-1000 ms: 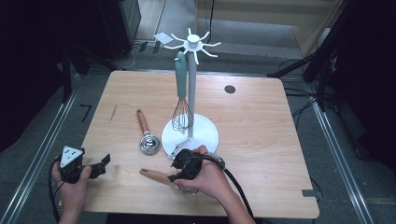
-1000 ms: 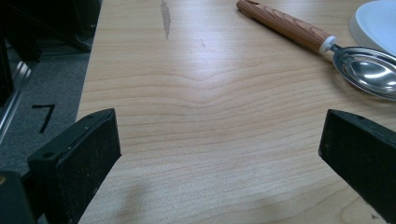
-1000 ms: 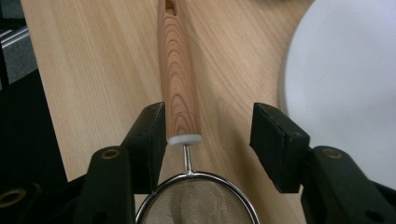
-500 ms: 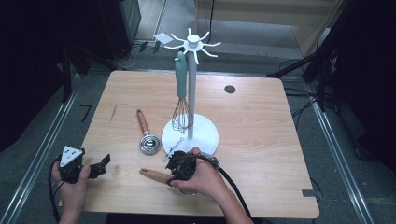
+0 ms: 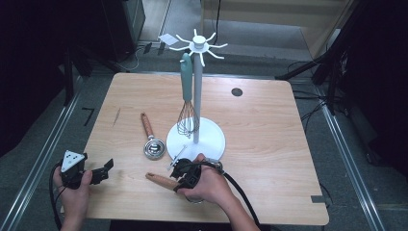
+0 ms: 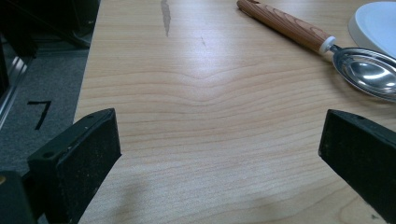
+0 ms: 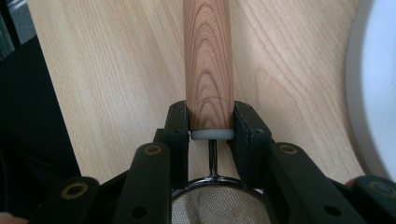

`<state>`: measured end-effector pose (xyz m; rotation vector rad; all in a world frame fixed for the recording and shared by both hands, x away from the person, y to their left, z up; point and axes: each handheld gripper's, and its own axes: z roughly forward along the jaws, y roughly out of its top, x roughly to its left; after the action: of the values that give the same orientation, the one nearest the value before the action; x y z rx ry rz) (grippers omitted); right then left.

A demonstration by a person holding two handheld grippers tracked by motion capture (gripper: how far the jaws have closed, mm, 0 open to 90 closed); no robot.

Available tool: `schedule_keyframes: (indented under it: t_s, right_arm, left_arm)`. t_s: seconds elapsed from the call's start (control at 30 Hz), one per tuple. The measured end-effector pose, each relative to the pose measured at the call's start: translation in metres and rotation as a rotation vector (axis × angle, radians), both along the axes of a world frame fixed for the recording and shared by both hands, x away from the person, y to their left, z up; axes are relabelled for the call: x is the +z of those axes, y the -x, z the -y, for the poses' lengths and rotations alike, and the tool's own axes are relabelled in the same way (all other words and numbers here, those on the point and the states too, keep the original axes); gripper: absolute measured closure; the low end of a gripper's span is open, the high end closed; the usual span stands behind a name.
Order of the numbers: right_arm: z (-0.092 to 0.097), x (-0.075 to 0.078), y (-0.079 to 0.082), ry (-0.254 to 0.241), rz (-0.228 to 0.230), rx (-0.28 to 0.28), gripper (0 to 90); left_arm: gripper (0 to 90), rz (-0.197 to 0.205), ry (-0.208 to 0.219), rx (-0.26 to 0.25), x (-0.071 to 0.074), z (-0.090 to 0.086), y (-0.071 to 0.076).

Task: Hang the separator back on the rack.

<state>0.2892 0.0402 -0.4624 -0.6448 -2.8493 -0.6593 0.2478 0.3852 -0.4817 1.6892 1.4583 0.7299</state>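
The high view looks forward and down from above the near edge of the table (image 5: pixel 269 144), taking in the whole top and the white stand (image 5: pixel 196 139). The left gripper view sits low at the near left corner, facing far and right across the board toward the spoon (image 6: pixel 327 51), which the high view shares (image 5: pixel 150 137). The right gripper view looks from very close along the wooden handle (image 7: pixel 208 65), with the stand base (image 7: pixel 378 93) beside it.

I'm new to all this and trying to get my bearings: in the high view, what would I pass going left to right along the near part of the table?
Left gripper → metal scoop with a wooden handle → right gripper, its jaws just closing on the wooden handle of a mesh strainer → white base of the utensil stand.
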Motion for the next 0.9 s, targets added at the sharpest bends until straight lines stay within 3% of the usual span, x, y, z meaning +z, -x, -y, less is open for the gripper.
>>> schedule_keyframes:
  t_s: [0.23, 0.9]
  right_arm:
    - [0.028, 0.009, -0.001, -0.127, 0.024, -0.081, 71.4]
    - [0.111, 0.009, 0.002, -0.245, 0.172, -0.338, 71.4]
  left_arm:
    - [0.0, 0.002, -0.002, 0.001, 0.0, 0.0, 0.0]
    - [0.0, 0.003, 0.01, -0.001, 0.0, -0.001, 0.0]
